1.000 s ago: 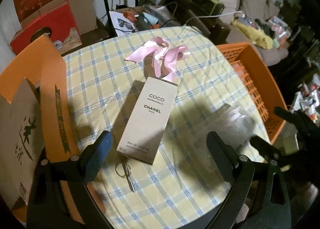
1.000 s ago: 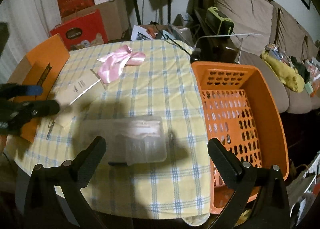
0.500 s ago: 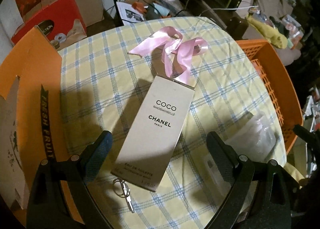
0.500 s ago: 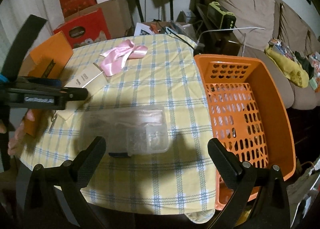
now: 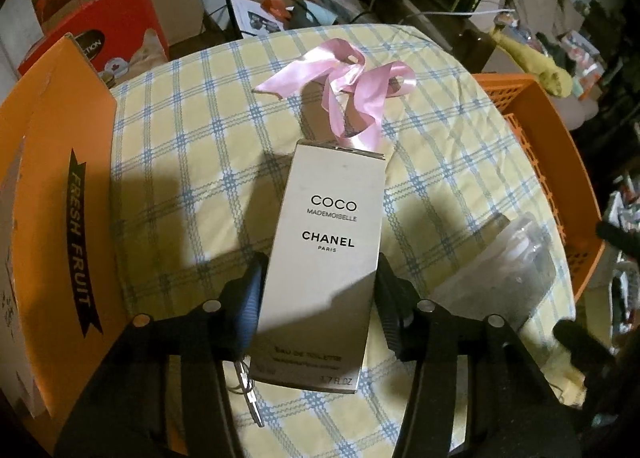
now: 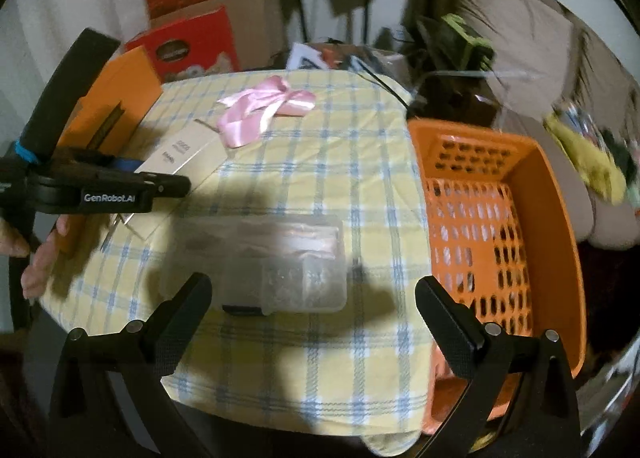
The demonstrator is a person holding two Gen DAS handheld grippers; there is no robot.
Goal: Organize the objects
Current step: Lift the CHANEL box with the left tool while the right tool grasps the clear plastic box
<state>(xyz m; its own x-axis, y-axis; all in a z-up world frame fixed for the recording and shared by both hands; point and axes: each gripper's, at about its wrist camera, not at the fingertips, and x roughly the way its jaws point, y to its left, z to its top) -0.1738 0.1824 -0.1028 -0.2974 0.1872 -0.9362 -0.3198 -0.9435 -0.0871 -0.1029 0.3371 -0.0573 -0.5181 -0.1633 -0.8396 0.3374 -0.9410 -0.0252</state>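
Note:
A cream perfume box [image 5: 324, 258] lies flat on the yellow checked tablecloth [image 5: 180, 178]. My left gripper [image 5: 320, 286] straddles its near half. Its jaws are closing, and both pads touch the box's long sides. From the right wrist view the left gripper [image 6: 120, 188] is low over the perfume box [image 6: 180, 150], with a hand behind it. My right gripper [image 6: 312, 290] is open and hovers over a clear plastic container [image 6: 280, 266], with nothing held. A pink ribbon [image 5: 352, 98] lies just beyond the box.
An orange slotted basket [image 6: 552, 218] stands off the table's right edge. An orange "FRESH FRUIT" carton [image 5: 52, 178] leans at the left. A small metal tool [image 5: 246, 382] lies by the box's near corner. Red cartons and a sofa are behind.
My left gripper came down onto the perfume box and its jaws narrowed from wide apart to the box's sides. The right gripper stayed over the clear container, rolling slightly.

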